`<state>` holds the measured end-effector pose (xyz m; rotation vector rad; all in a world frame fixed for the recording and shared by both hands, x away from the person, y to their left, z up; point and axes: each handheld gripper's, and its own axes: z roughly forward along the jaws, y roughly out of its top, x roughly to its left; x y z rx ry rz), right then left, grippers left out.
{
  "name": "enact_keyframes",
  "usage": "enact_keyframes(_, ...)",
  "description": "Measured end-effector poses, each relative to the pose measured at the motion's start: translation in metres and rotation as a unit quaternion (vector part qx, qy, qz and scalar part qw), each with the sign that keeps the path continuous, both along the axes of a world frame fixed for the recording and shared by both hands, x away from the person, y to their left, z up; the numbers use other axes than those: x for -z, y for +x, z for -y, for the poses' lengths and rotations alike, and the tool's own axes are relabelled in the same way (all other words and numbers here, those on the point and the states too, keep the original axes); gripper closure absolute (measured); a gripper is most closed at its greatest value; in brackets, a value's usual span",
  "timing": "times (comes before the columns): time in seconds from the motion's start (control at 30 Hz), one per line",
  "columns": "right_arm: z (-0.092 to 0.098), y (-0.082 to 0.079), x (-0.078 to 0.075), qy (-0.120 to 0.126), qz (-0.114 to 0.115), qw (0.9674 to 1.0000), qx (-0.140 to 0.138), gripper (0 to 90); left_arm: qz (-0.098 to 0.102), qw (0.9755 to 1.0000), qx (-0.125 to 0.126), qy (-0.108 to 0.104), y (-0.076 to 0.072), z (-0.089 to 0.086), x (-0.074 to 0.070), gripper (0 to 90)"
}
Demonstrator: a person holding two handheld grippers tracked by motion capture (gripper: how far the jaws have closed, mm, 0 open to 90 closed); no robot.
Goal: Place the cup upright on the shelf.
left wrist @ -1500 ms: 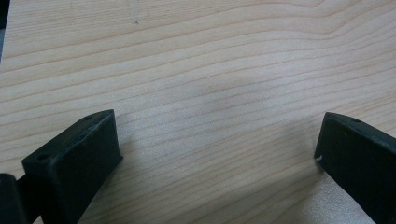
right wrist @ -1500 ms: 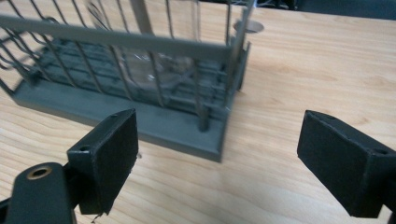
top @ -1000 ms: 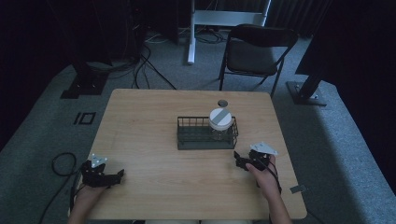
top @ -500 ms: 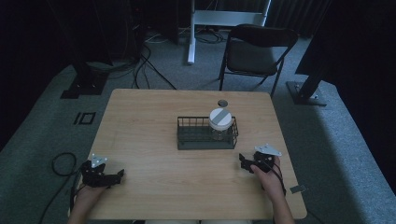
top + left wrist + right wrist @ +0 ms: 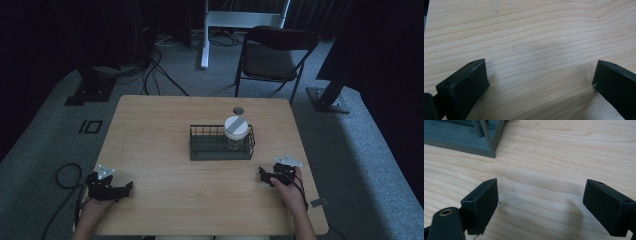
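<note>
Two grippers, one in each of your hands, both low at the near edge of the table (image 5: 150,125). Your left gripper (image 5: 124,188) sits at the near left corner, grey plate on top, jaws spread wide with nothing between them. In the left gripper view the left gripper (image 5: 540,82) looks straight down on bare wood grain, both black jaws well apart at the bottom corners. Your left hand (image 5: 92,212) comes in from the bottom edge, cable (image 5: 62,175) looping off the table side onto the carpet.

Your right gripper (image 5: 264,175) is at the near right, also gaping and empty, grey plate on top, right hand (image 5: 292,195) behind it. In the right gripper view the right gripper (image 5: 540,202) has its jaws wide apart over bare wood, and the corner of the basket (image 5: 474,140) shows at upper left, near but apart from the jaws.

Mid-table stands that dark wire basket (image 5: 200,150). A jar (image 5: 236,132) with a white lid and a grey stripe across it stands upright in the basket's right end. Just behind the basket a small dark round thing (image 5: 238,110) lies on the wood; can't tell what it is.

Beyond the table: a folding chair (image 5: 275,55), a white stand (image 5: 207,35), cables on grey carpet.
</note>
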<state>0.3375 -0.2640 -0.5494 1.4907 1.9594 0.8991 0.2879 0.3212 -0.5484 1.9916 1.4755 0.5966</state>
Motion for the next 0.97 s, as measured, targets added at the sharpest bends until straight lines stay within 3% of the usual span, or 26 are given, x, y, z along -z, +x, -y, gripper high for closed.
enact_keyframes(0.13, 0.0009, 0.0010, 0.0014, -0.013, -0.017, 0.9998, 0.005, 12.4, 0.000, 1.0000, 0.000, 0.000, 0.0000, 0.0000, 0.0000, 0.2)
enact_keyframes(0.3, 0.0038, 0.0014, 0.0018, 0.004, -0.029, 0.9995, 0.010, 12.1, 0.000, 1.0000, 0.000, 0.000, 0.0000, 0.0001, 0.0001, 0.1)
enact_keyframes(0.7, 0.0030, 0.0008, 0.0021, 0.002, -0.030, 0.9995, -0.007, 11.3, 0.000, 1.0000, 0.000, 0.000, -0.0001, 0.0001, 0.0000, 0.2)
enact_keyframes(0.97, 0.0030, 0.0009, 0.0020, 0.002, -0.030, 0.9995, -0.007, 11.3, 0.001, 0.9998, -0.020, -0.001, 0.0001, 0.0027, 0.0001, 0.2)
